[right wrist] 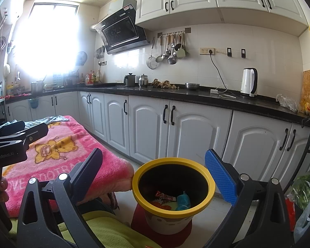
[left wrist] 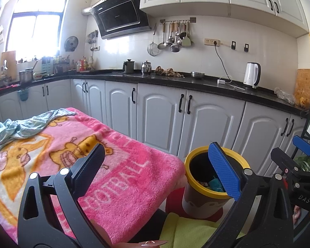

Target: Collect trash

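Note:
A yellow-rimmed waste bin (right wrist: 211, 188) stands on a red stool beside the table; it also shows in the left wrist view (left wrist: 188, 163). Inside lie a red wrapper (right wrist: 164, 196) and a blue crumpled piece (right wrist: 183, 202). My right gripper (right wrist: 155, 171) is open and empty, its jaws held on either side of the bin's mouth from just above. My left gripper (left wrist: 157, 165) is open and empty, held over the corner of the pink blanket (left wrist: 113, 165), left of the bin. The right gripper's blue pads (left wrist: 303, 145) show at the right edge of the left wrist view.
The pink cartoon blanket (right wrist: 68, 144) covers the table, with a light blue cloth (left wrist: 20, 128) bunched at its far end. White cabinets (right wrist: 196, 134) and a black counter with a kettle (right wrist: 249, 82) run behind. A green cloth (right wrist: 105, 229) lies below. Bagged greens (right wrist: 305, 188) sit right.

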`<action>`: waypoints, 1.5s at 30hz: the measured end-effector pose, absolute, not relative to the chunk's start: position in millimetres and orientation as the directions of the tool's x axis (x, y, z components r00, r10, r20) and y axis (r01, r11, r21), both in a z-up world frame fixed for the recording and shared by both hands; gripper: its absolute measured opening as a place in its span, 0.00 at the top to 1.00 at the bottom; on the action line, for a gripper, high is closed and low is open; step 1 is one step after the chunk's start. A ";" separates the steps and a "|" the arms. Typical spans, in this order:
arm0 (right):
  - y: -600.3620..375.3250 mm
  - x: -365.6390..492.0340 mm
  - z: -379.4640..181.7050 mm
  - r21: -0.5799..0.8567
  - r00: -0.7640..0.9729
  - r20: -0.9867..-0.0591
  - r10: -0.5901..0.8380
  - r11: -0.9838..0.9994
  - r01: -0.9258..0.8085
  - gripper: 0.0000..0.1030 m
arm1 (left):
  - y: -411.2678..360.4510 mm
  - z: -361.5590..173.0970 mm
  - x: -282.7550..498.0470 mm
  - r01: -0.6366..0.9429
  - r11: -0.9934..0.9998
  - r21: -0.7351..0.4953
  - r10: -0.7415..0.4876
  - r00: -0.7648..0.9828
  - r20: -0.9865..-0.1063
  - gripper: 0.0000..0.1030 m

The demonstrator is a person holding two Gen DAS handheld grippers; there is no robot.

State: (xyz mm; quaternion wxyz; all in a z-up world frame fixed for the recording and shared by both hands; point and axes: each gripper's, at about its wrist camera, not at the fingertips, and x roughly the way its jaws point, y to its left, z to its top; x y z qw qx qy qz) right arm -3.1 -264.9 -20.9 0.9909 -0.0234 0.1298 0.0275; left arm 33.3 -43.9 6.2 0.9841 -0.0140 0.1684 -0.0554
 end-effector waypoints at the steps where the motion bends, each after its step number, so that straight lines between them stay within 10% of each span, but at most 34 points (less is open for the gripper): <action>1: -264.9 -3.2 -20.9 -0.039 0.965 -0.258 0.049 0.997 -0.061 0.06 | -43.9 6.1 33.0 0.105 0.993 -0.047 -0.115 0.937 -0.330 0.11; 37: -262.0 1.7 -16.6 -0.056 0.961 -0.267 0.071 0.994 -0.089 0.06 | -37.0 4.8 34.7 0.091 0.995 -0.046 -0.101 0.932 -0.349 0.11; 45: -163.8 59.8 1.4 -0.021 0.827 -0.422 0.371 0.908 -0.418 0.06 | 87.0 8.1 25.5 -0.206 0.955 -0.212 0.091 0.887 -0.453 0.11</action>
